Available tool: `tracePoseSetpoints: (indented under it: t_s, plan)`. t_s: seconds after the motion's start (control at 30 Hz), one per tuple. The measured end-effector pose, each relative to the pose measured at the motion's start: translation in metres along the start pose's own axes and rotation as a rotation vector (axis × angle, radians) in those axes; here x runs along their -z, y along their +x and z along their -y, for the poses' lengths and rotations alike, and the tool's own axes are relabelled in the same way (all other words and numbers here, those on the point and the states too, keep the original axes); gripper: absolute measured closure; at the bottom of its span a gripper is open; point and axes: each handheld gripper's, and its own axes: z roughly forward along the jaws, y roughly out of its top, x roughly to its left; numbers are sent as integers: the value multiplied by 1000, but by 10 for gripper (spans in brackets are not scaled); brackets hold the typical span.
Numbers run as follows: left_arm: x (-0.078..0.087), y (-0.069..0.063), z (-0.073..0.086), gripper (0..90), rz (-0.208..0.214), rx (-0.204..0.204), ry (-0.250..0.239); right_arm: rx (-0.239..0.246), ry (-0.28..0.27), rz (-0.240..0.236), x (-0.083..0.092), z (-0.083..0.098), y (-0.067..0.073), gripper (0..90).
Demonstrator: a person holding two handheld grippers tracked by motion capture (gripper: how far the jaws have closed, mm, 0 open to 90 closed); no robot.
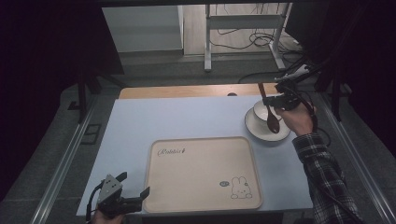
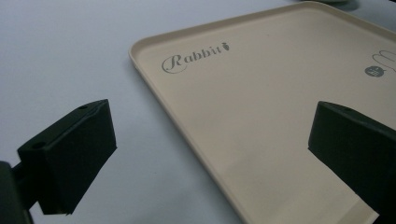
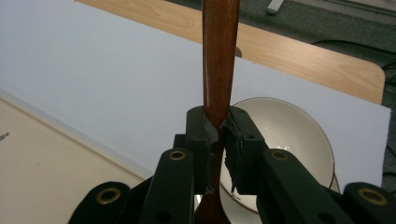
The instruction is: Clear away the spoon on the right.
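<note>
A brown wooden spoon (image 1: 269,112) hangs above the white bowl (image 1: 259,112) and its white plate (image 1: 256,131) at the table's right. My right gripper (image 1: 279,99) is shut on the spoon's handle (image 3: 218,60), whose bowl end points down over the dishes; in the right gripper view the white bowl (image 3: 289,135) lies just behind the jaws. A beige tray (image 1: 201,172) printed with "Rabbit" and a bunny lies at the front middle. My left gripper (image 1: 133,184) stands open at the tray's front left corner, one jaw over the tray (image 2: 261,121), nothing between them.
A pale blue mat (image 1: 154,121) covers the table, with a strip of bare wood (image 1: 187,91) along the far edge. Beyond the table stand a metal frame's legs (image 1: 208,42) and loose cables (image 1: 261,39) on the floor.
</note>
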Motion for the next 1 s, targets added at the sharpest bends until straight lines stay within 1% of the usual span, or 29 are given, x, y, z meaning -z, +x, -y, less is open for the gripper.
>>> tracePoseSetpoints:
  t_s: [0.33,0.57,0.67,1.0]
  plan:
    - [0,0,0,7,0,0,0,14,25,-49,7,12,13,799]
    - [0,0,0,8,0,-1,1,30,49,-72,12,19,25,800]
    - [0,0,0,8,0,-2,1,39,57,-81,13,22,28,799]
    - [0,0,0,9,2,2,0,55,120,-131,14,35,50,799]
